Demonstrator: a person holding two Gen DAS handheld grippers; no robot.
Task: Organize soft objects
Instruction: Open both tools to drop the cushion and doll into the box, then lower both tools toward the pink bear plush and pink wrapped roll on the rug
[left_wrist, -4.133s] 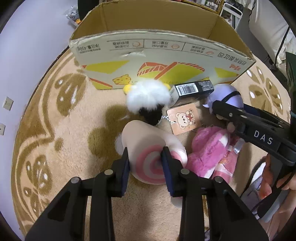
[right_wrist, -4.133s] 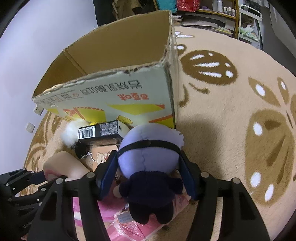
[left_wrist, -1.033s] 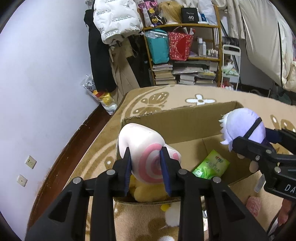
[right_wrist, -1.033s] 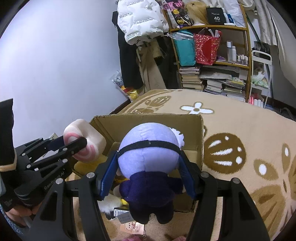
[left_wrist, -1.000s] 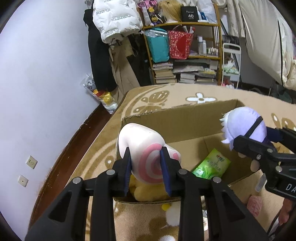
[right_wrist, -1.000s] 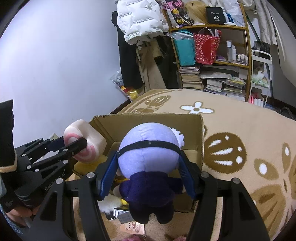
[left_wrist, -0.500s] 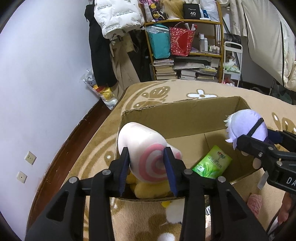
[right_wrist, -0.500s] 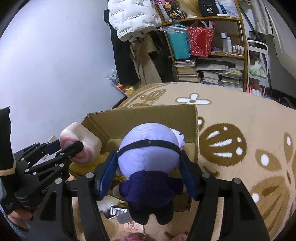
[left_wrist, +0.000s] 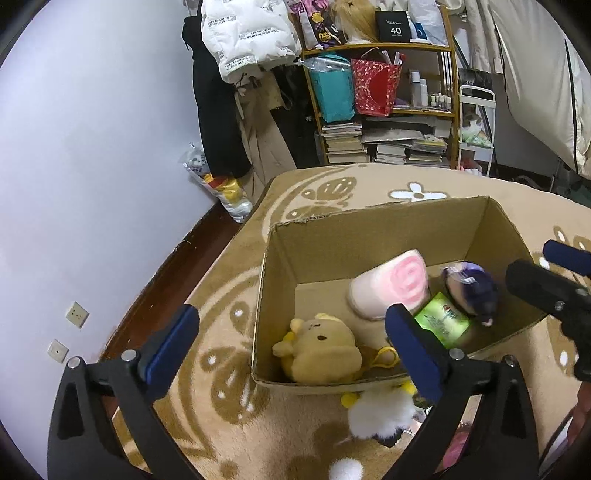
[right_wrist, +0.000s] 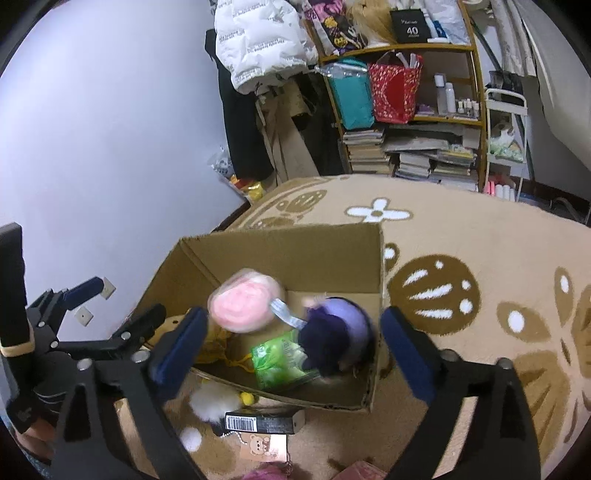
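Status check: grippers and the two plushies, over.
Left gripper, right gripper: jaws open, empty. Pink plush and purple doll in cardboard box. Nothing blocking.

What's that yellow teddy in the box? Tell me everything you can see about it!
The yellow bear plush looks soft and fuzzy, with small round ears, two dark dot eyes and a brown nose on its round face. It lies on its back in the near left corner of the cardboard box, face up, one stubby arm poking out toward the box wall. A thin yellow cord loop lies beside it. Neither tool touches it. In the right wrist view it is mostly hidden.
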